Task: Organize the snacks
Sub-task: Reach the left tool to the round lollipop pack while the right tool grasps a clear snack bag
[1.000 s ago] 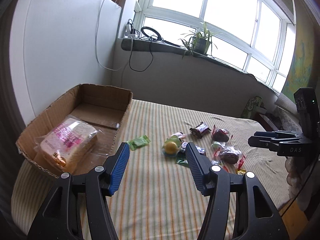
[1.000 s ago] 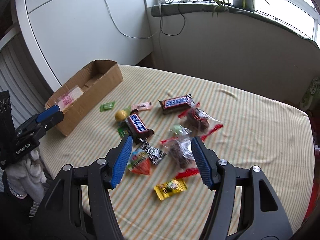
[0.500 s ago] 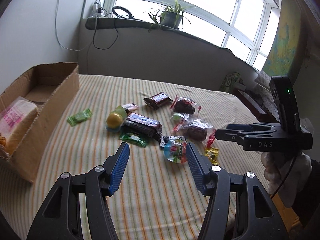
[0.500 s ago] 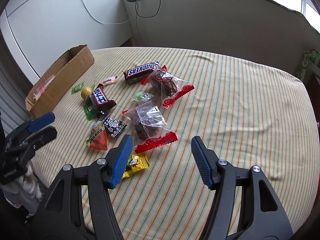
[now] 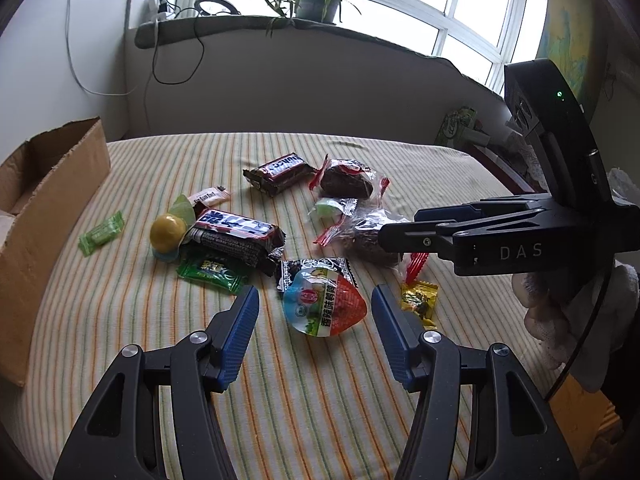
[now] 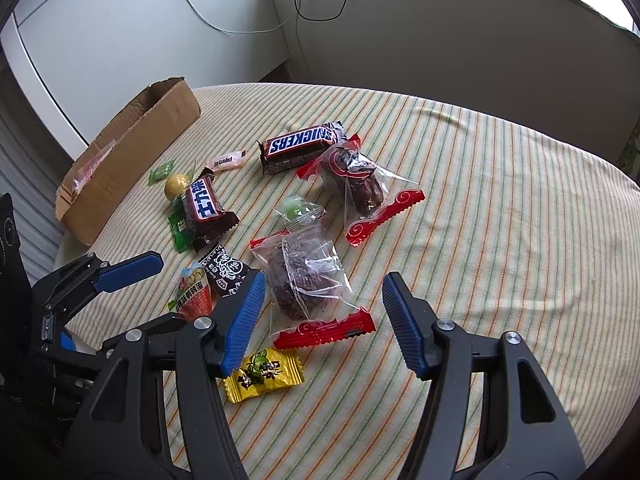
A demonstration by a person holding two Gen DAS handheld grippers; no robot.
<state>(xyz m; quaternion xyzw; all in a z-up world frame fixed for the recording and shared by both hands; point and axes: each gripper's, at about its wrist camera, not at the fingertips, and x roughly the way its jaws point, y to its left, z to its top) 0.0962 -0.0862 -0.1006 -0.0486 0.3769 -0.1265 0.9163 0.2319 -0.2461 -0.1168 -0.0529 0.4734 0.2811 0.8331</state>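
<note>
1. A cardboard box sits at the far left of the striped bench, its open top holding a wrapped loaf that shows only in the right wrist view.
2. Just right of the box, a small green candy lies alone on the cloth, apart from the main scatter.
3. A yellow ball-shaped sweet touches a dark chocolate bar, which lies across a green packet.
4. The left claw hangs open and empty over the bench, a red-and-blue triangular snack pouch lying between its blue pads without touching them.
5. Farther back, a Snickers bar rests beside a clear cake bag with red edges.
6. The right claw is also open and grips nothing; a second clear cake bag lies between its fingers.
7. A yellow candy sits beneath the right claw's left finger.
</note>
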